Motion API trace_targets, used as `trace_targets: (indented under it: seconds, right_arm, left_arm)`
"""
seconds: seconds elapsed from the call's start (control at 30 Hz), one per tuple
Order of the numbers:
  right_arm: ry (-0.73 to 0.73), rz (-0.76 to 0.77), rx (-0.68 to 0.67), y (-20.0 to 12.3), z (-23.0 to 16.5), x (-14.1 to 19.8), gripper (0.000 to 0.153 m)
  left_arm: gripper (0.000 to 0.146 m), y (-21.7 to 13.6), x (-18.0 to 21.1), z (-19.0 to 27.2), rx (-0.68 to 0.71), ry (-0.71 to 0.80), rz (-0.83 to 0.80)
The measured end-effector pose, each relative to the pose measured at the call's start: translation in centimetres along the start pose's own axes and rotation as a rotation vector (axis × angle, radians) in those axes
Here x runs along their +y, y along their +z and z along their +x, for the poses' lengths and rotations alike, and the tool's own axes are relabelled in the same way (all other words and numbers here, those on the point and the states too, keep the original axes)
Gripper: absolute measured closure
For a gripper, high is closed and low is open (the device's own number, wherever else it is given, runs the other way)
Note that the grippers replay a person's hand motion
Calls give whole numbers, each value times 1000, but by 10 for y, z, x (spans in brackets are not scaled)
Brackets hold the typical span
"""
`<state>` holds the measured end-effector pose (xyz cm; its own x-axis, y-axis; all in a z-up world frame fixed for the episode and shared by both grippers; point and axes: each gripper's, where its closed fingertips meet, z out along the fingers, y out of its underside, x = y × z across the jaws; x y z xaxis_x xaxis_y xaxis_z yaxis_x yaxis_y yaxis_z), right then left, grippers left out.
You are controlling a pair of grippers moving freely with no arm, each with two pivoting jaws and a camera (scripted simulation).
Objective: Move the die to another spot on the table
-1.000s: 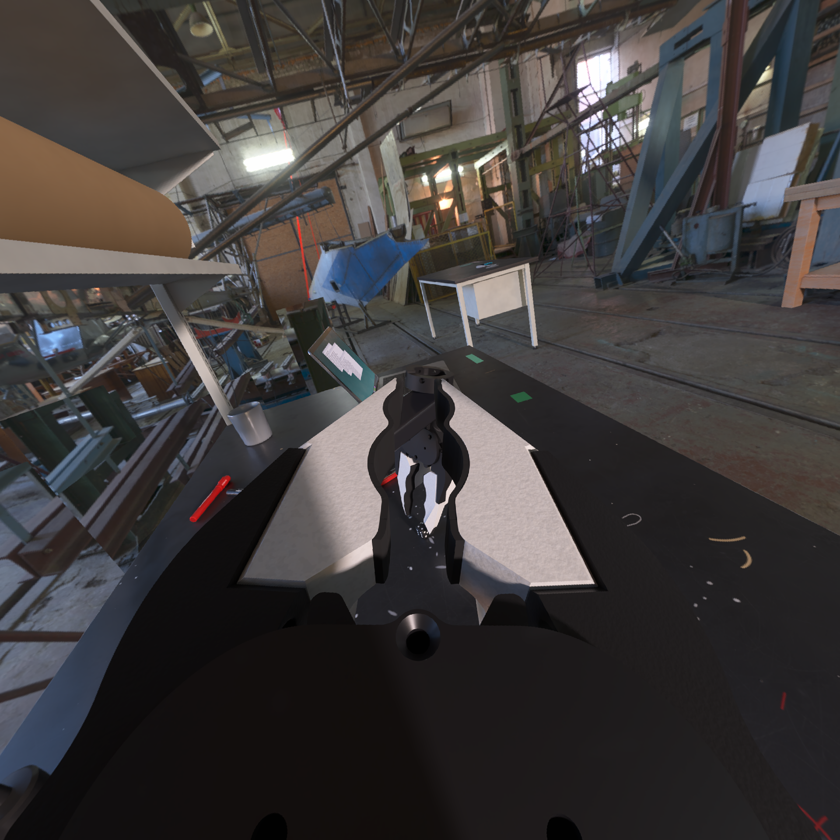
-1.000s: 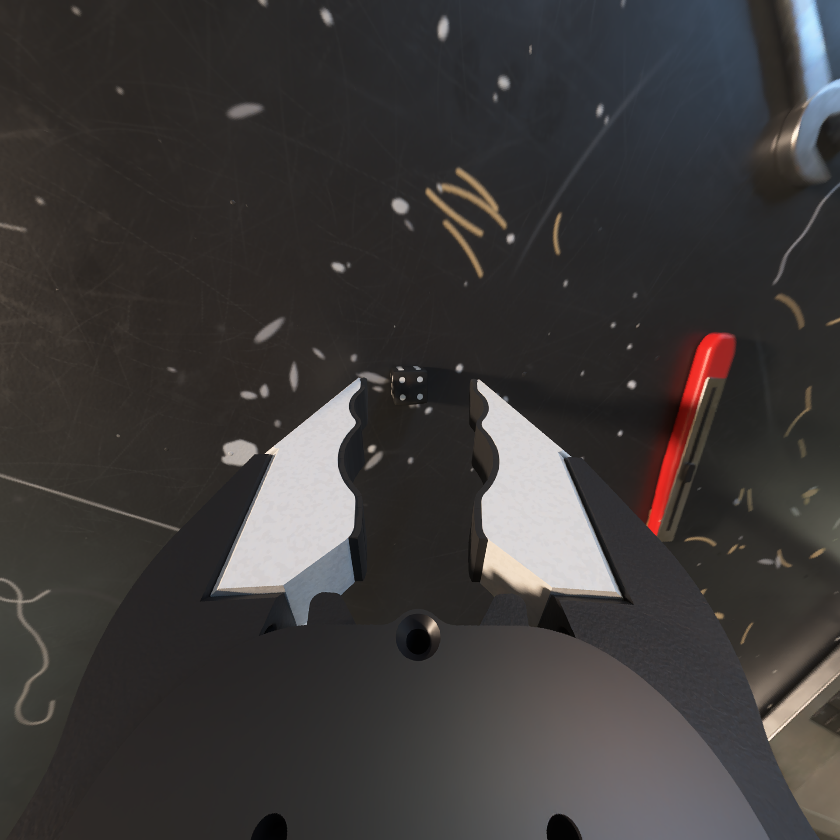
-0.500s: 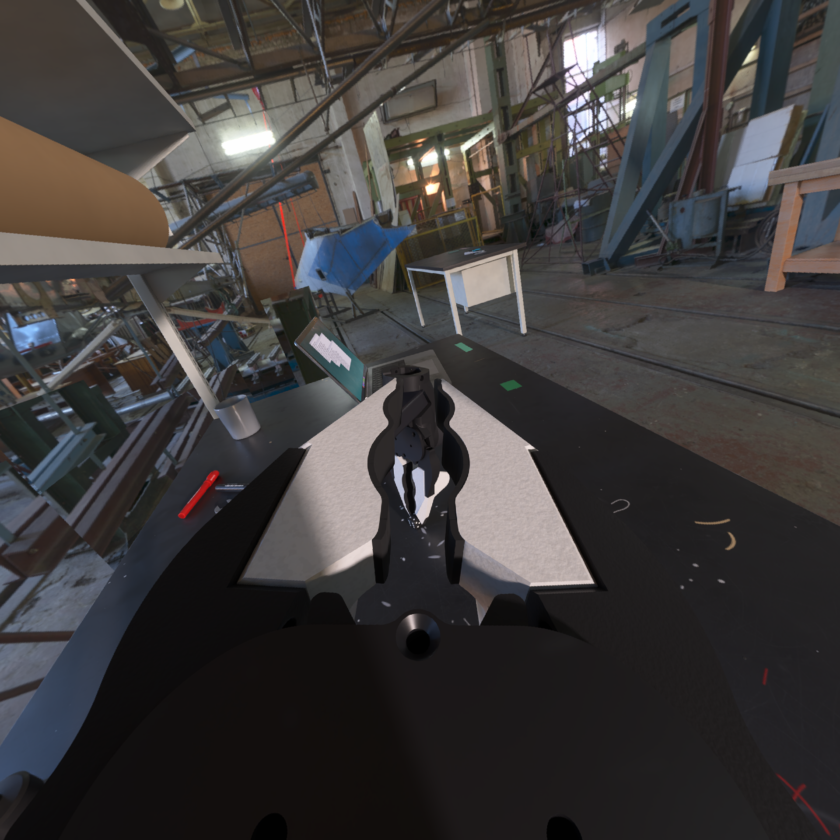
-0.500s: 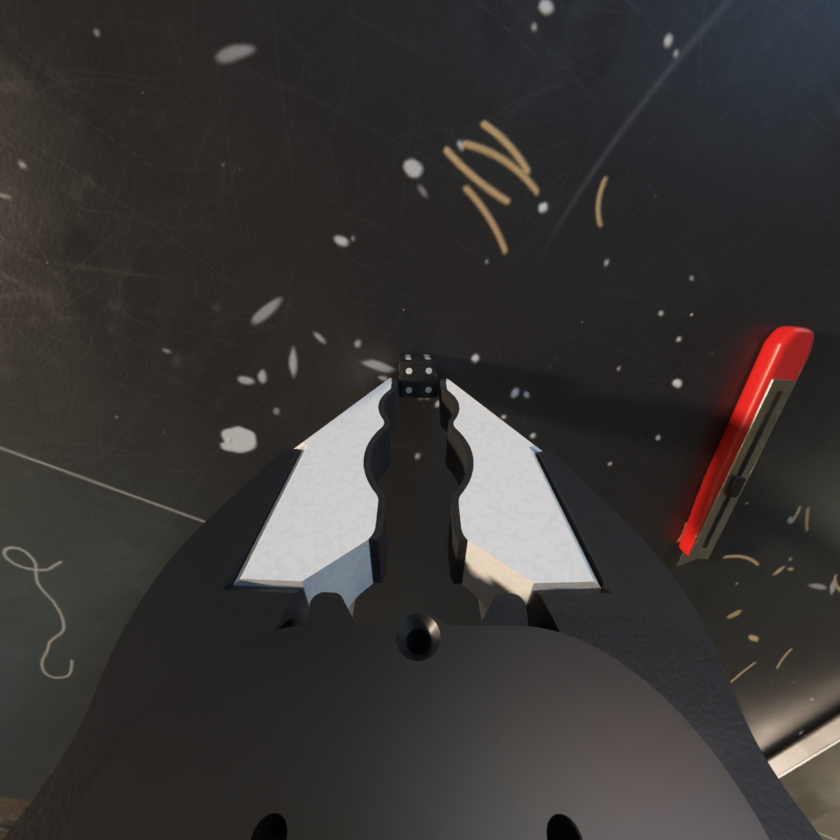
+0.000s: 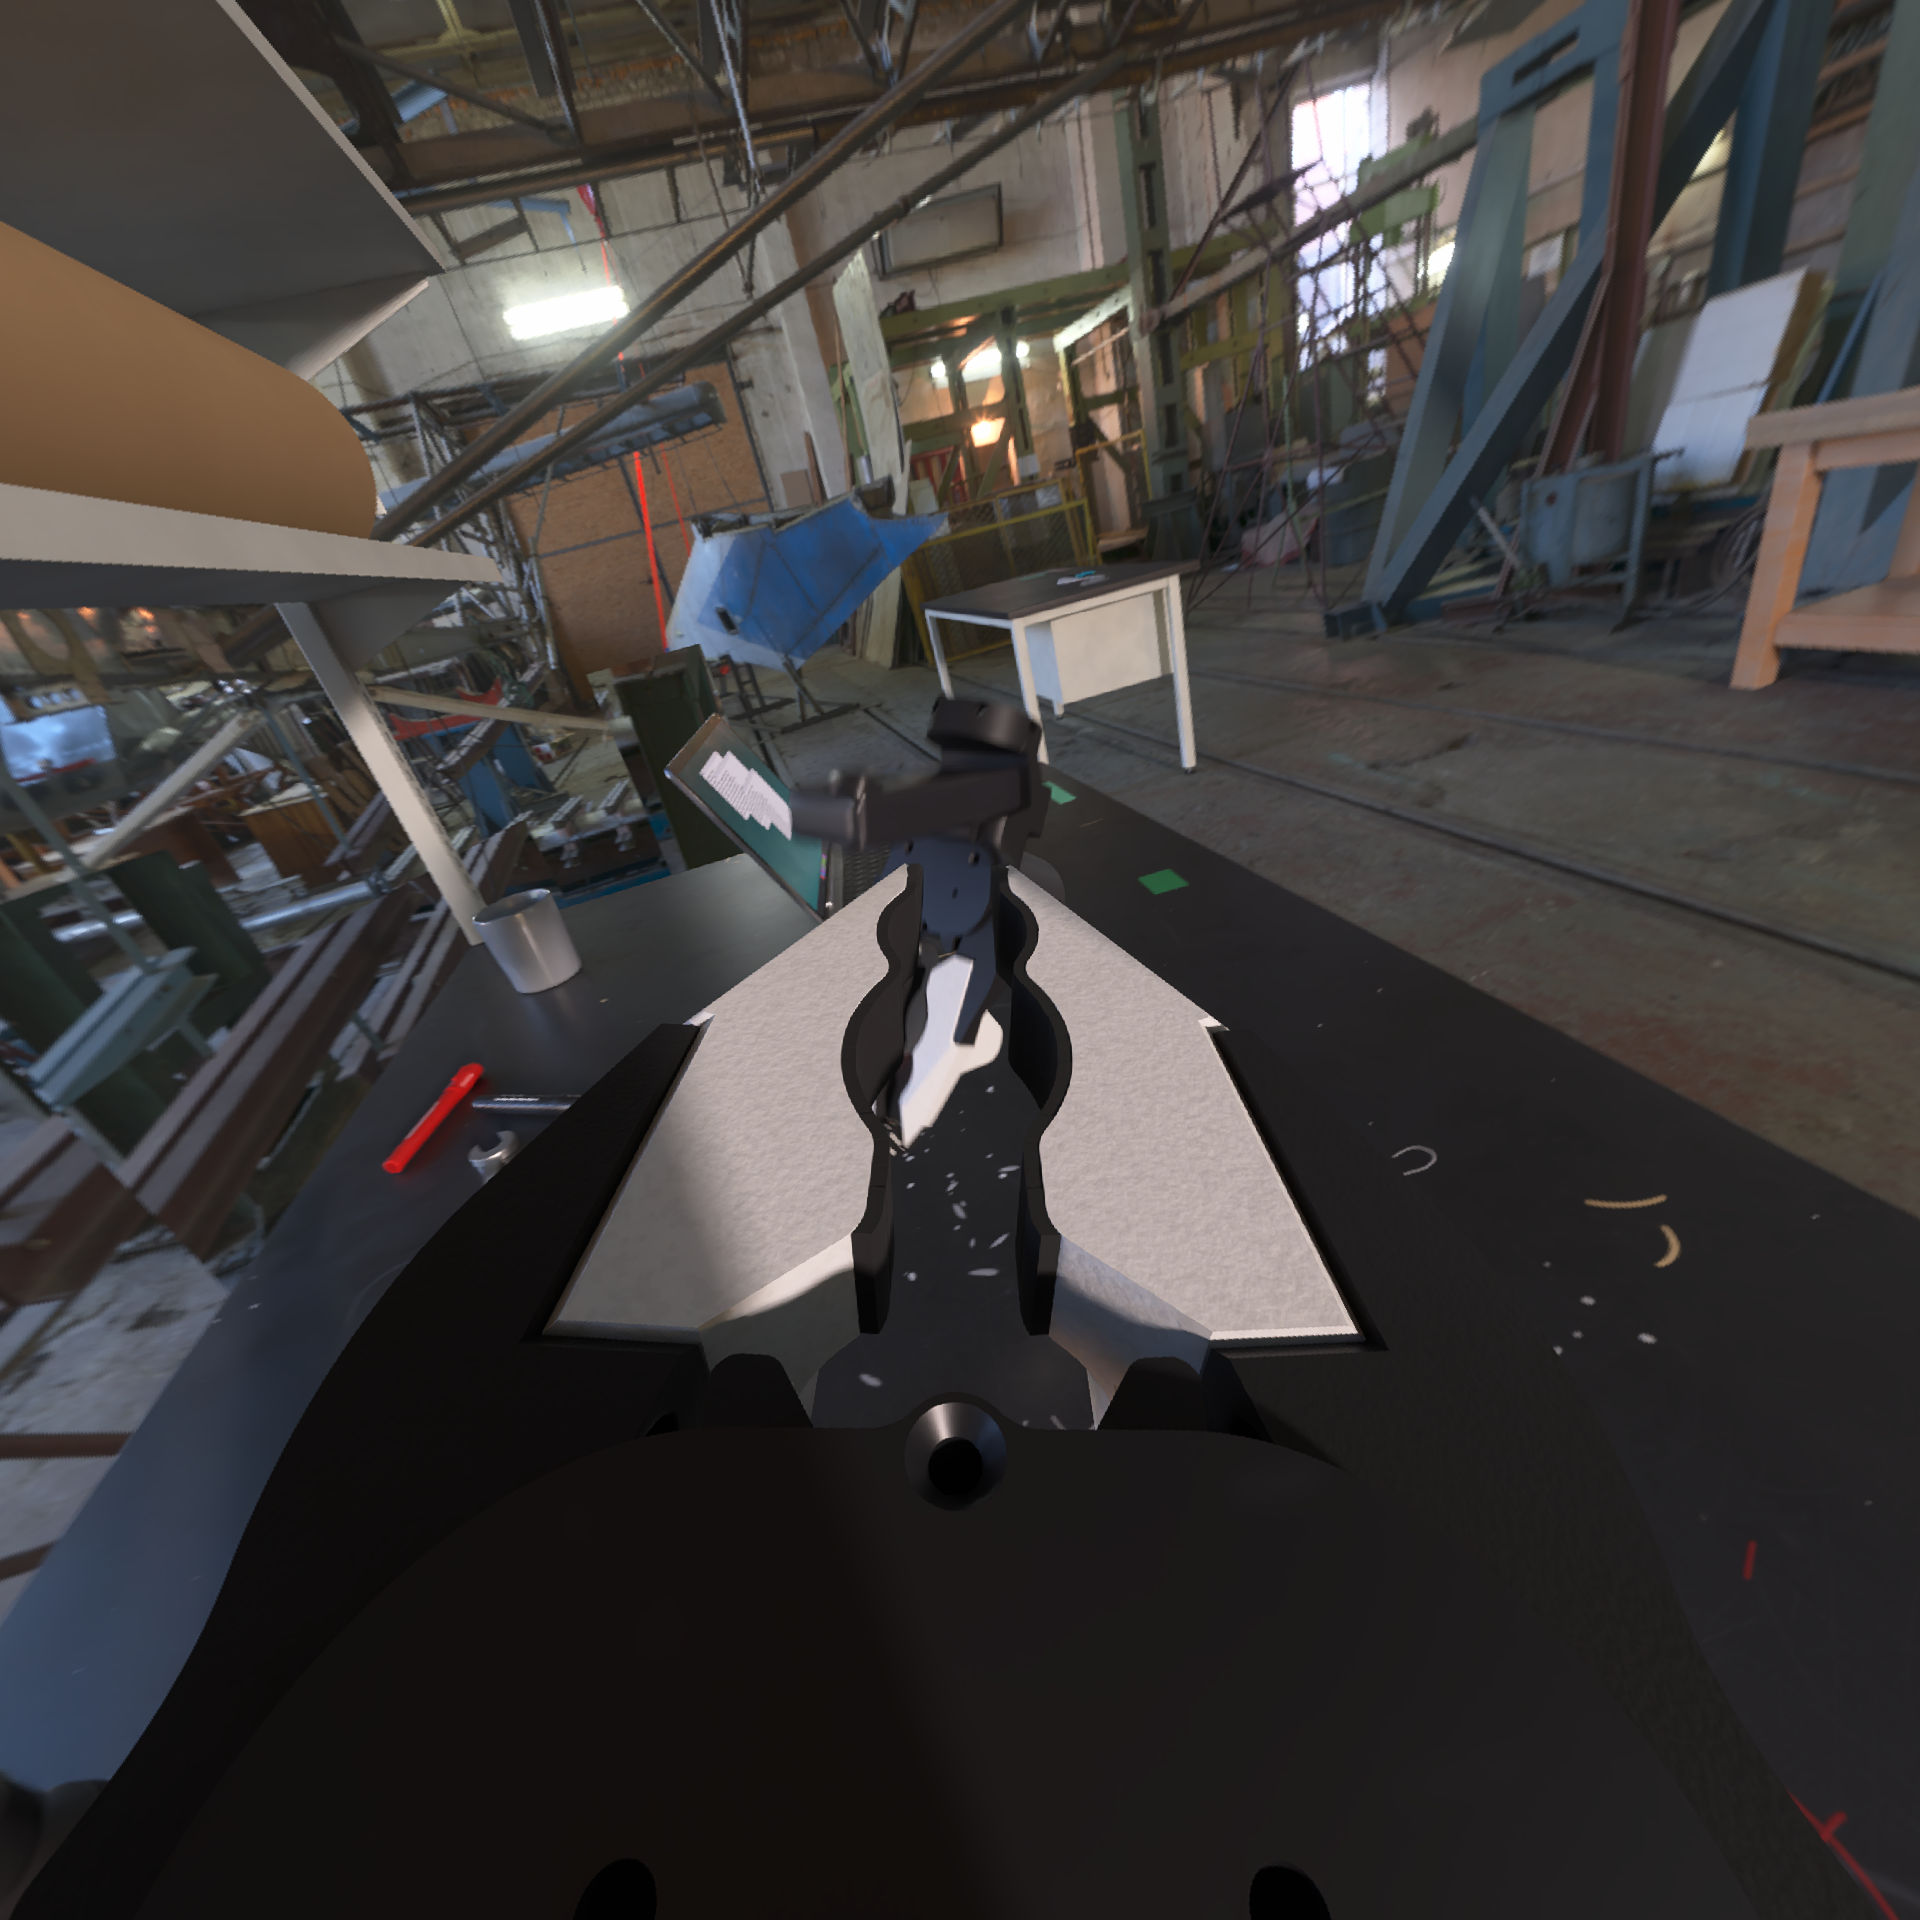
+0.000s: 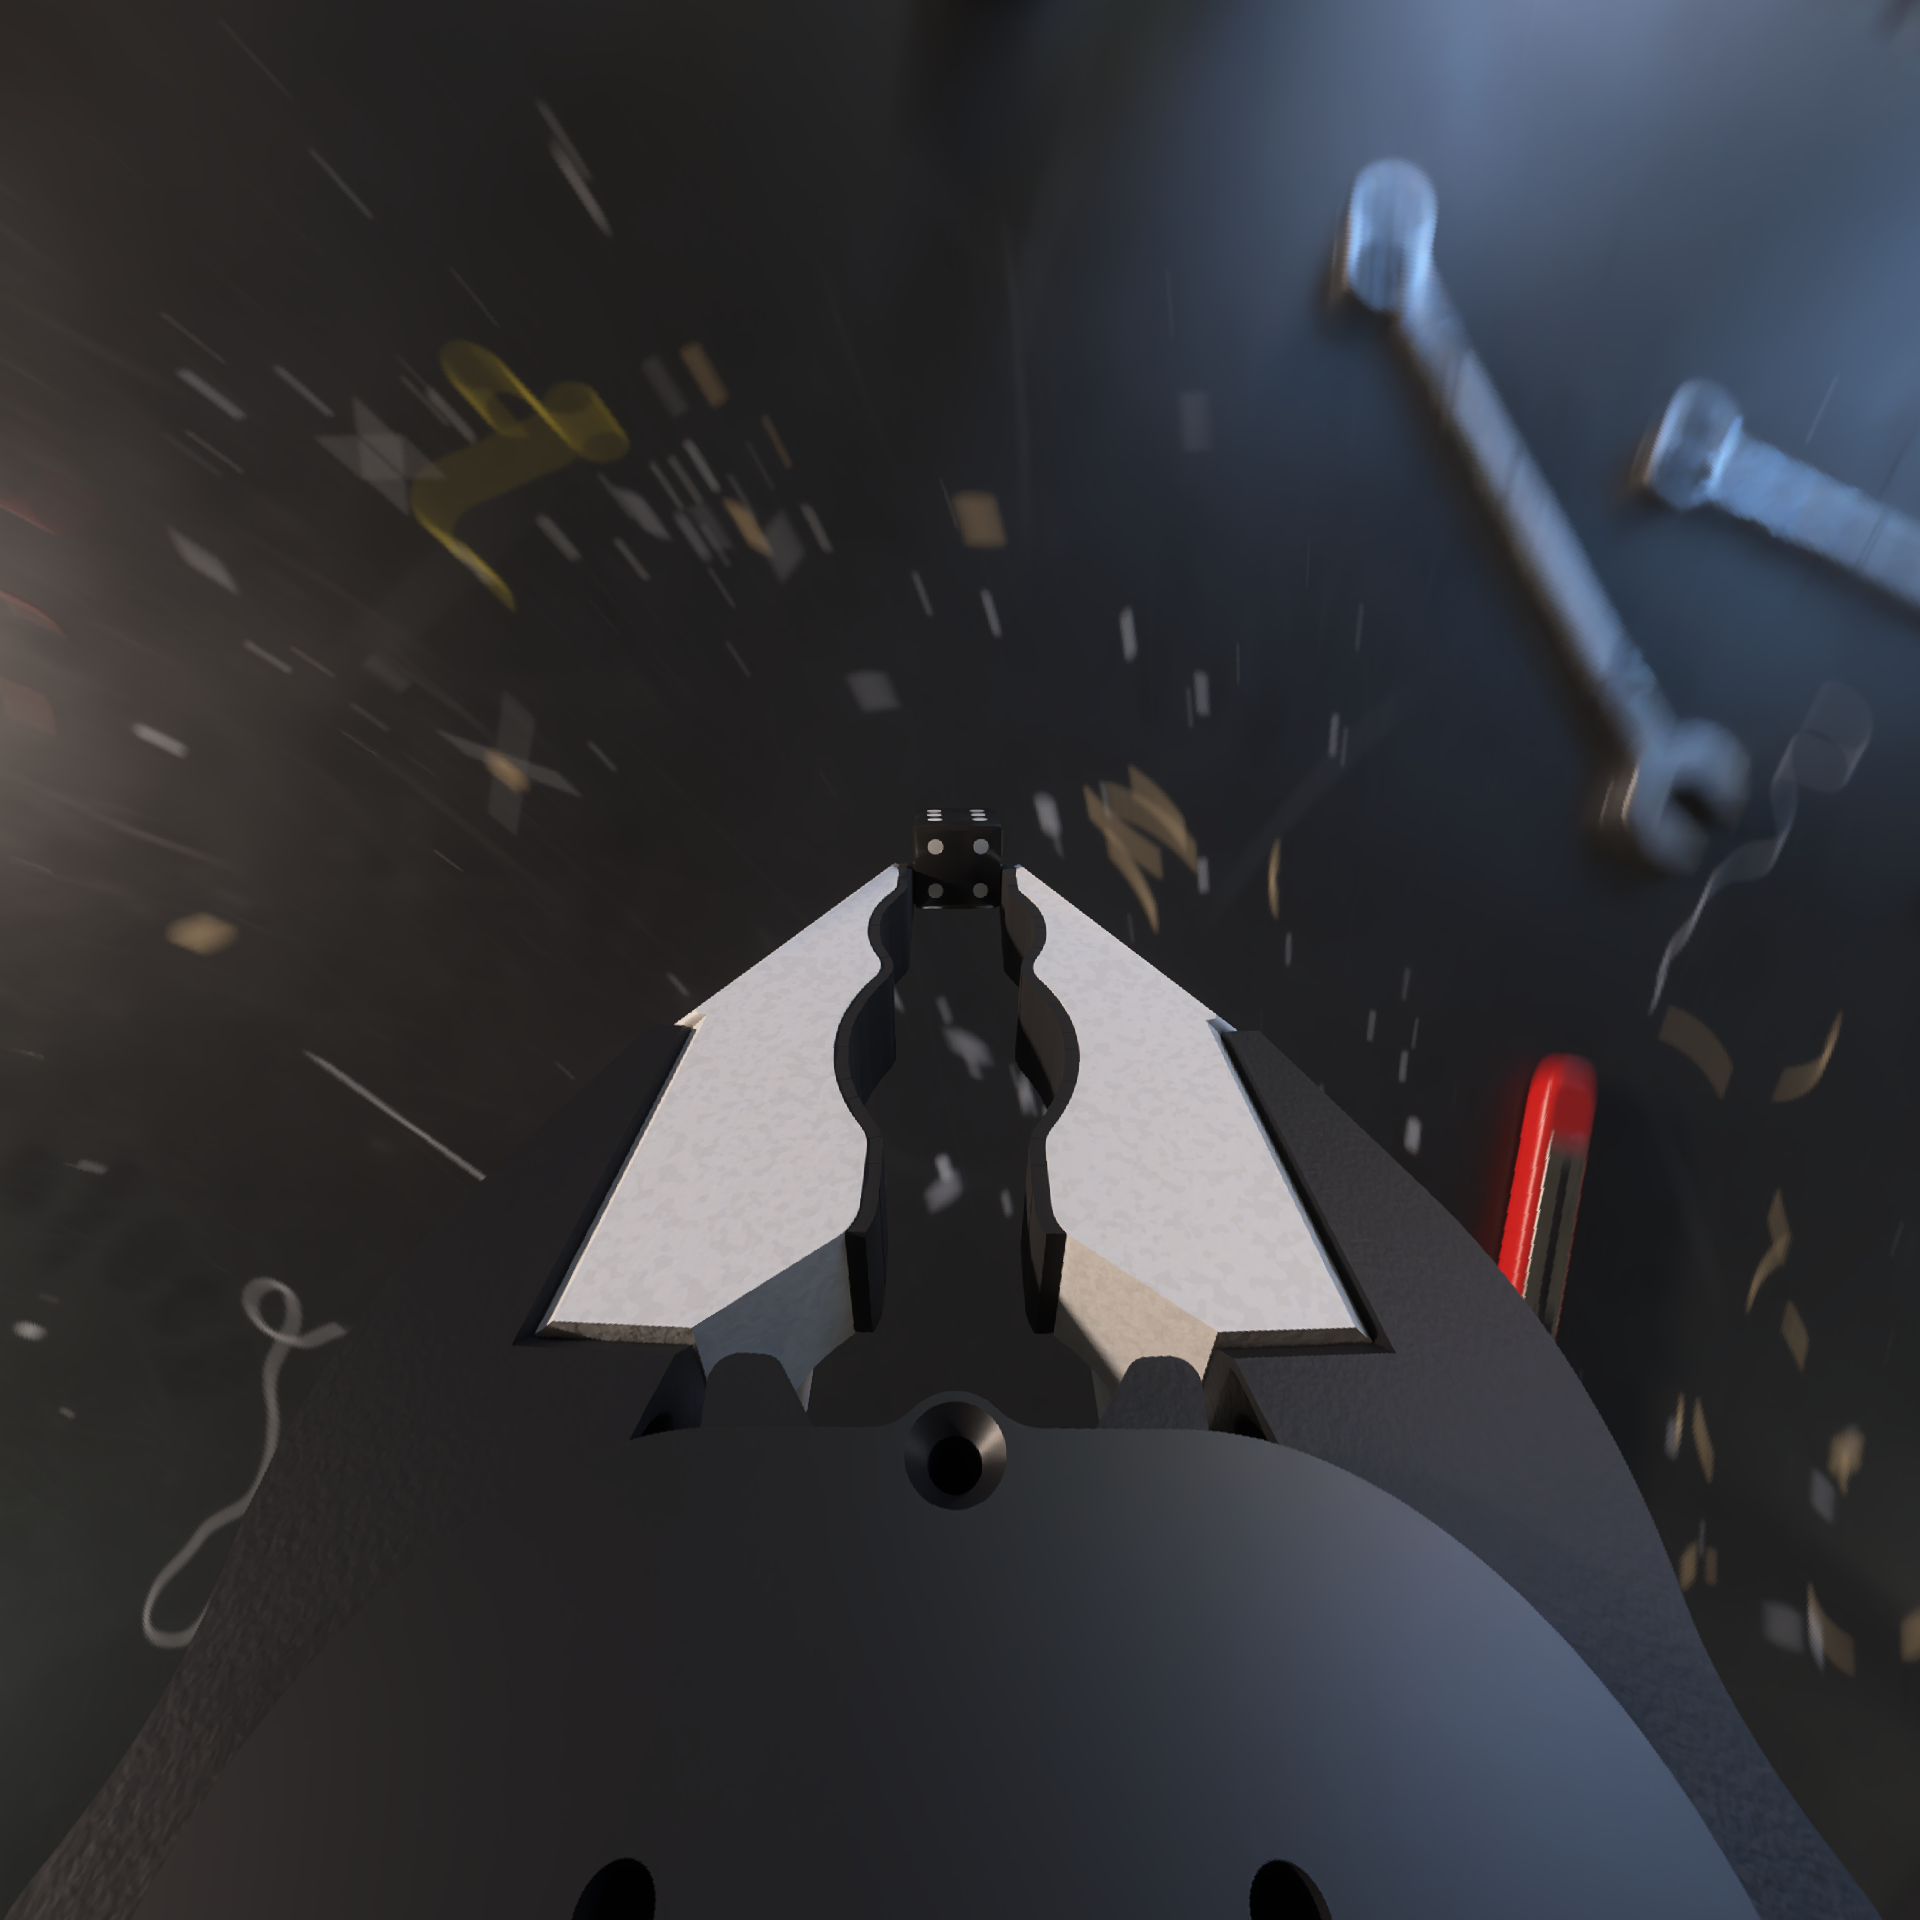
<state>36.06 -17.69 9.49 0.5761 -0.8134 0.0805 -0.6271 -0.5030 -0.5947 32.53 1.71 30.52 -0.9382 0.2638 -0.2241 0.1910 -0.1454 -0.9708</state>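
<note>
The die is small and black with white pips. My right gripper is shut on it, pinching it between the fingertips above the dark table. The table below is blurred by motion. In the left wrist view the right gripper hangs tilted above the table, straight ahead; the die is too small to make out there. My left gripper has its jaws close together with nothing between them and sits low over the table.
A red utility knife lies right of the right gripper, also seen in the left wrist view. Two wrenches lie farther right. A metal cup, a laptop and a shelf post stand at the far left.
My right gripper closed on the die, then lifted it off the table and swung; wrenches came into view. In the left wrist view the right gripper rose and turned.
</note>
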Motion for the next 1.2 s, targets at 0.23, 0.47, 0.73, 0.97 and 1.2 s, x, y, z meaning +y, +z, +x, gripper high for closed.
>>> trace_targets:
  seconds: [0.23,0.47,0.73,0.97,1.2]
  right_arm:
    - [-239,789,-235,-126,-97,-136,136]
    - [-259,915,-364,-173,-156,-169,136]
    - [-324,920,-283,-177,-175,-179,136]
    - [-337,900,-267,-175,-177,-179,136]
    - [-304,902,-290,-174,-176,-181,136]
  left_arm:
    - [132,9,1,3,34,-78,73]
    - [132,11,-9,16,42,25,150]
    - [132,10,-23,34,115,11,197]
    - [132,11,-27,38,127,-10,207]
    - [132,10,-29,36,90,37,206]
